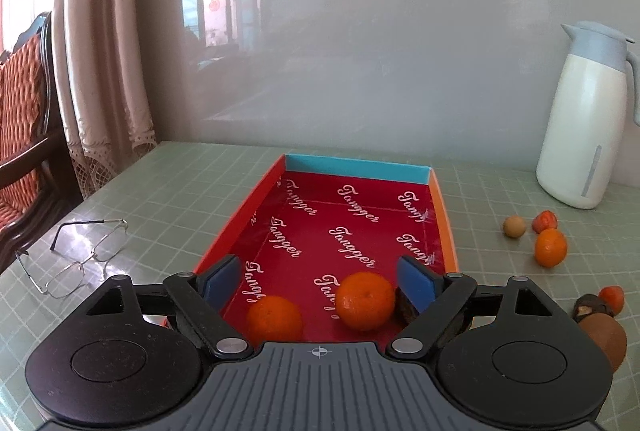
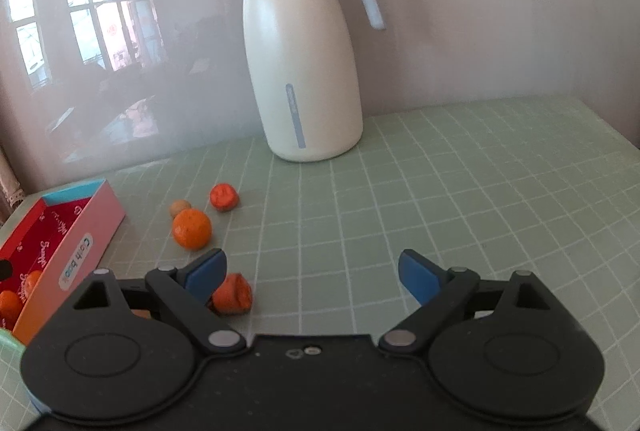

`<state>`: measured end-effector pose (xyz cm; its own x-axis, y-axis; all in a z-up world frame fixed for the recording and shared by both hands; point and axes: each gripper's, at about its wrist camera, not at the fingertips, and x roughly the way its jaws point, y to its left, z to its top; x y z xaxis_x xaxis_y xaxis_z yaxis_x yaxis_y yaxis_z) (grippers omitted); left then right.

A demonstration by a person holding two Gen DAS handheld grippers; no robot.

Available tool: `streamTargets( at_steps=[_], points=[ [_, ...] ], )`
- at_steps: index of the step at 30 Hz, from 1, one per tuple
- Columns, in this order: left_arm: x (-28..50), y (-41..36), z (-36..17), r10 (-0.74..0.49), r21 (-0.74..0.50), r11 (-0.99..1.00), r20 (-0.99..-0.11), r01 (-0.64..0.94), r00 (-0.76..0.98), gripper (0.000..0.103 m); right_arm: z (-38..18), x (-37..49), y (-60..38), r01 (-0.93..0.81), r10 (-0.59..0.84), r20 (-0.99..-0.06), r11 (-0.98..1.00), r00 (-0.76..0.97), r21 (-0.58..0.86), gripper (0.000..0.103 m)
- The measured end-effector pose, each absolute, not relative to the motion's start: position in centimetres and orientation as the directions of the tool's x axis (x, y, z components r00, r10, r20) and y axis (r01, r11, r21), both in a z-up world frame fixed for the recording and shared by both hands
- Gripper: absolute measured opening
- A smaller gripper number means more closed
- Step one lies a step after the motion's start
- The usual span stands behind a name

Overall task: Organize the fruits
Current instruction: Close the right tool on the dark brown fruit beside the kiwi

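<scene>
Left gripper (image 1: 320, 277) gapes over two mandarins (image 1: 364, 299) inside the red box (image 1: 352, 227); only its view shows glasses (image 1: 76, 259). Right gripper (image 2: 310, 271) gapes empty over table (image 2: 480, 191), beside loose mandarin (image 2: 191, 229)

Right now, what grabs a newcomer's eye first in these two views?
The red-lined box in the middle of the green tiled table, with two oranges at its near end between the open left tongs. Next, the tall cream jug against the wall, with loose fruit in front of it, including another orange. The right tongs are open and hold nothing.
</scene>
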<state>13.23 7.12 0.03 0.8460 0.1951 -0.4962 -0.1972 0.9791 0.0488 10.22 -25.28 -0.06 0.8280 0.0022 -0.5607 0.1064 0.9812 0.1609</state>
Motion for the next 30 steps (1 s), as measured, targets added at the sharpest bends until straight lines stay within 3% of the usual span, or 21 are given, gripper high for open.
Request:
streamTargets(
  at_steps=[19,23,30],
  points=[
    [9.4,10.6,-0.1,0.214,0.034,0.973,-0.507,-0.229,0.835,0.086,-1.4,9.4,-17.7,0.011,0.071,-0.592,0.991,0.803,0.133,0.094],
    [8.9,11.8,-0.4,0.228,0.032,0.969,-0.510,-0.246,0.829,0.086,-1.6,10.1,-16.6,0.032,0.022,-0.592,0.996,0.806,0.080,0.102],
    [8.6,13.9,-1.0,0.248,0.020,0.960,-0.518,-0.279,0.819,0.086,-2.4,12.9,-16.9,0.116,0.053,-0.663,0.971,0.746,0.208,0.100]
  ],
)
